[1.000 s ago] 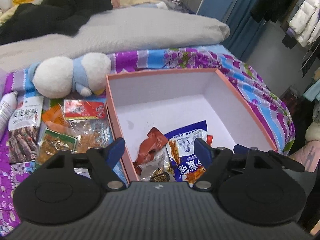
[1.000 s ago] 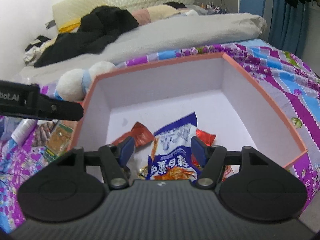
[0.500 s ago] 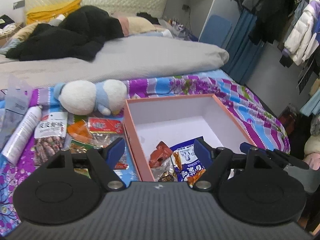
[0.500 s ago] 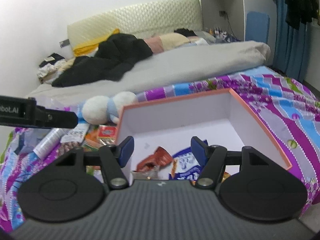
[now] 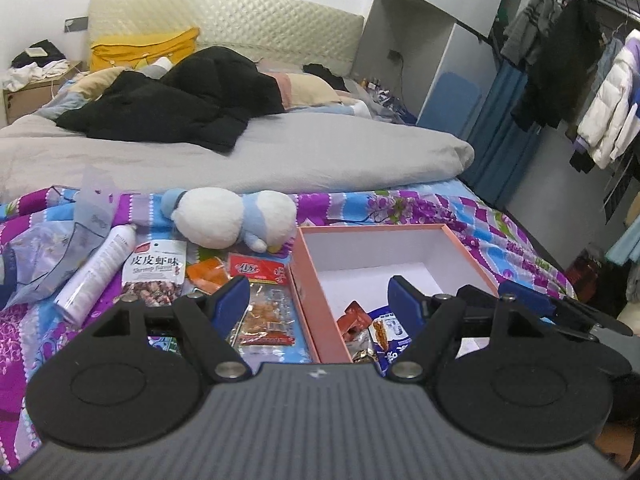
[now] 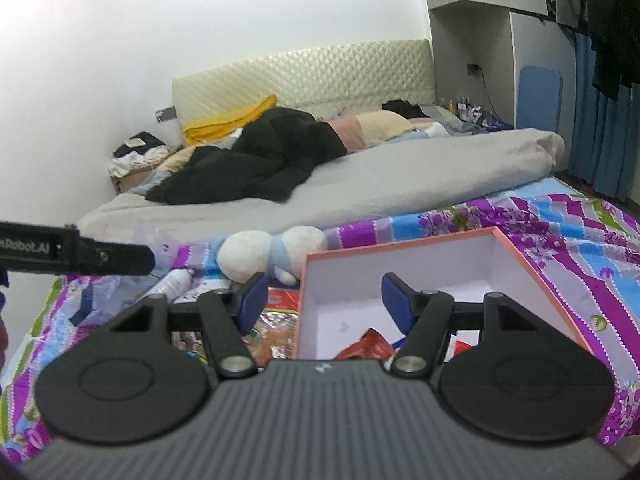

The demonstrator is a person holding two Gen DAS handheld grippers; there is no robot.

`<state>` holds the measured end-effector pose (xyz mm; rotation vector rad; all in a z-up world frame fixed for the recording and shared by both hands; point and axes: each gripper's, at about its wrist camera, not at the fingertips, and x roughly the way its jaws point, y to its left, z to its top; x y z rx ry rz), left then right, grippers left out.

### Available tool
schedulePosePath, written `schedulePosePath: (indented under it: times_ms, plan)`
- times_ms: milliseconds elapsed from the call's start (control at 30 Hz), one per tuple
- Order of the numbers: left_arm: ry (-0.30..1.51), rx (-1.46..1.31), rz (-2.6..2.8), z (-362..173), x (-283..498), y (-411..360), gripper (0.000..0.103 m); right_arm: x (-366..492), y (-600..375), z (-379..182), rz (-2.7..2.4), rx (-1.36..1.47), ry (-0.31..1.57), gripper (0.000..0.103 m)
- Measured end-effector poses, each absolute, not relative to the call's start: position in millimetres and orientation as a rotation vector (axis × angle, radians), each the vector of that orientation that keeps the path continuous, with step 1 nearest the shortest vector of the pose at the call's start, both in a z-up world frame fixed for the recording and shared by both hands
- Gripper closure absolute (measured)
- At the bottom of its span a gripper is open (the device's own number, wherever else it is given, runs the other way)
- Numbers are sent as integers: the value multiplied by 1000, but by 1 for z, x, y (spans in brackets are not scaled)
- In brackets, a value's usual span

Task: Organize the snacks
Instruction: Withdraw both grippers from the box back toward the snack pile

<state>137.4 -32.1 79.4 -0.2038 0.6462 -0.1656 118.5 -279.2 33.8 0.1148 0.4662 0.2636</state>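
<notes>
A wide bed (image 5: 360, 152) with a quilted cream headboard (image 5: 224, 20) fills the room, white walls behind, hanging clothes (image 5: 580, 92) at the right. A grey duvet (image 5: 320, 148) covers its far half, with a black garment (image 5: 180, 100) heaped on top; a purple-and-blue flowered sheet (image 5: 440, 208) covers the near end. There, toward the right edge, sits an open pink cardboard box with white inside (image 5: 472, 252), holding several snack packets (image 5: 360, 320). More snack bags (image 5: 156, 272) lie left of it, beside a white-and-blue plush toy (image 5: 236, 216) and a white spray can (image 5: 96, 272). The left hand-held gripper (image 5: 318, 300) and right hand-held gripper (image 6: 320, 300) both hang above, fingers apart, holding nothing.
</notes>
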Motion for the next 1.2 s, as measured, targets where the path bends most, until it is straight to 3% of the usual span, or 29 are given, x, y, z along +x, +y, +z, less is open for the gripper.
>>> schedulePosePath:
  times_ms: [533,1200]
  plan:
    - [615,-231,-89,73,81,14,23,79,-236,37,346,81,450,38]
    - [705,-333,17,13,29,61,23,30,-189,-3,402,43,510,38]
